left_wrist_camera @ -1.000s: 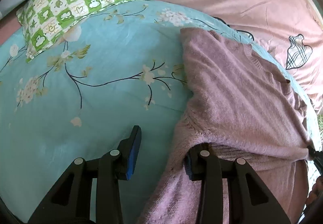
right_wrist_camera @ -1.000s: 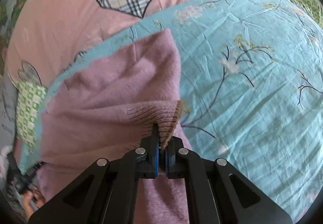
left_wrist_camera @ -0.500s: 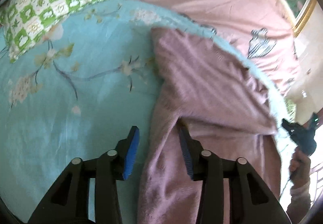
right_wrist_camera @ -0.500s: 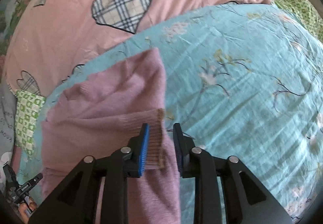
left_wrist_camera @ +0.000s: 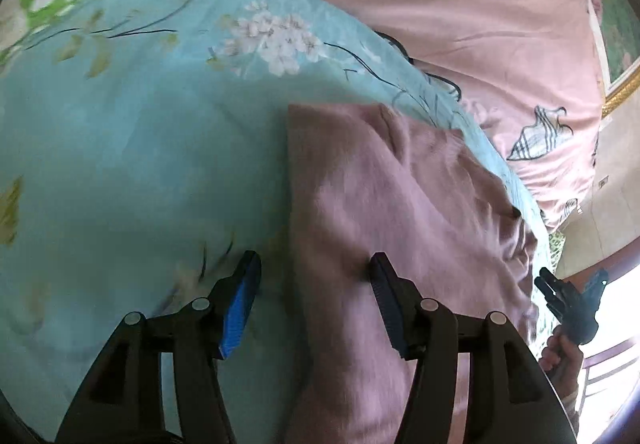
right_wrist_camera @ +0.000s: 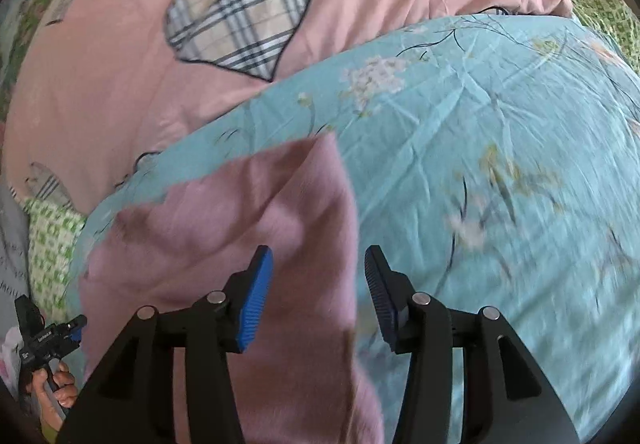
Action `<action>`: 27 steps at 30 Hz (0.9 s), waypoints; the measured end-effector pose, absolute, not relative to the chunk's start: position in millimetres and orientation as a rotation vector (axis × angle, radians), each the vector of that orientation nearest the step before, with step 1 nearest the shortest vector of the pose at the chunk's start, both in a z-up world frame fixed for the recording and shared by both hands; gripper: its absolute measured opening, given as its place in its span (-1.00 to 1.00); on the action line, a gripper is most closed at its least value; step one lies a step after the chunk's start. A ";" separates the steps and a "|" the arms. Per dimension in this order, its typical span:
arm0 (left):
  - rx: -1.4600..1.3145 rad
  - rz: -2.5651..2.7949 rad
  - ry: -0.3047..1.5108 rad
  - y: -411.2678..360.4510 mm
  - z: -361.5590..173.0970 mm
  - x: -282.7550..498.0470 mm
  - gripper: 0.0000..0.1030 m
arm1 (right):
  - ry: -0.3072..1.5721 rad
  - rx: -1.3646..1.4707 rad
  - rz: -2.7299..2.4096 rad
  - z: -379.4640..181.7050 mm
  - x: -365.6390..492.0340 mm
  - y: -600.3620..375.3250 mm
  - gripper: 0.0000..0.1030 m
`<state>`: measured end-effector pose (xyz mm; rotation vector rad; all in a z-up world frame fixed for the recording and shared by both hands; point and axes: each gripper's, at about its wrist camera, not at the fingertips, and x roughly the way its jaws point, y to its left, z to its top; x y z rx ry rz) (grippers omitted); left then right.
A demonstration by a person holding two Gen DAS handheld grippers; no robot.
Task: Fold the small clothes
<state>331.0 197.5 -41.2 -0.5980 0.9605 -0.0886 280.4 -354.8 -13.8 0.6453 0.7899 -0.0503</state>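
On my left, the left gripper (left_wrist_camera: 314, 276) hangs over the near left edge of the mauve knit sweater (left_wrist_camera: 400, 204). Its jaws are opening and press on nothing: one blue pad sits over the floral turquoise sheet (left_wrist_camera: 140, 148), the other over the knit, with the folded edge running between them. The sweater lies on that sheet as a long folded panel, its far corner squared off near the pink heart-print duvet (left_wrist_camera: 460, 4).

Moving right, the right gripper (right_wrist_camera: 318, 274) straddles the sweater's opposite long edge. Its jaws are opening too, with the cloth loose beneath them, not pinched.

I judge that both sides have just been let go, so the step in hand is a clean release. To do it well I want both pairs of pads fully clear before I lift, so no loop of knit snags and drags the fold open. Then I would back straight off, check that the edges lie parallel, and pick the near hem for the crosswise fold.
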 end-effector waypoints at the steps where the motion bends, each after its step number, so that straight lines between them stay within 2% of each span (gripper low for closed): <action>1: -0.608 -0.095 0.952 199.5 -41.5 337.4 0.12 | 0.795 0.638 -0.044 -16.8 291.6 -357.5 -0.04; 3: -0.629 -0.108 0.938 202.7 -41.4 348.0 0.13 | 0.808 0.619 -0.044 -22.9 307.8 -360.2 -0.04; 5: -0.647 -0.107 0.922 205.1 -40.9 358.6 0.02 | 0.806 0.612 -0.031 -31.2 322.5 -361.7 -0.05; 6: -0.641 -0.113 0.901 204.2 -38.9 363.1 -0.21 | 0.801 0.600 -0.040 -33.1 326.0 -361.2 -0.12; 7: -0.630 -0.131 0.892 202.5 -37.3 365.4 -0.81 | 0.800 0.584 -0.047 -32.9 328.5 -360.1 -0.56; 8: -0.601 -0.130 0.886 197.7 -33.5 368.1 -0.79 | 0.788 0.581 -0.046 -30.1 329.0 -360.0 -0.82; 12: -0.467 0.007 0.834 189.7 -23.4 362.0 -0.83 | 0.718 0.589 -0.140 -21.7 320.2 -369.1 -0.85; 15: -0.489 0.021 0.847 197.4 -25.7 356.4 -0.67 | 0.791 0.617 -0.131 -32.8 323.5 -372.0 -0.80; 18: -0.476 0.009 0.848 196.2 -13.5 335.4 -0.46 | 0.788 0.658 -0.102 -19.9 301.2 -374.1 -0.59; 22: -0.491 -0.026 0.851 190.0 -0.4 283.4 -0.14 | 0.721 0.617 -0.054 6.1 249.1 -361.3 0.00; 27: -0.510 -0.055 0.876 179.3 -5.4 201.1 -0.14 | 0.709 0.586 0.016 16.2 170.0 -340.5 0.02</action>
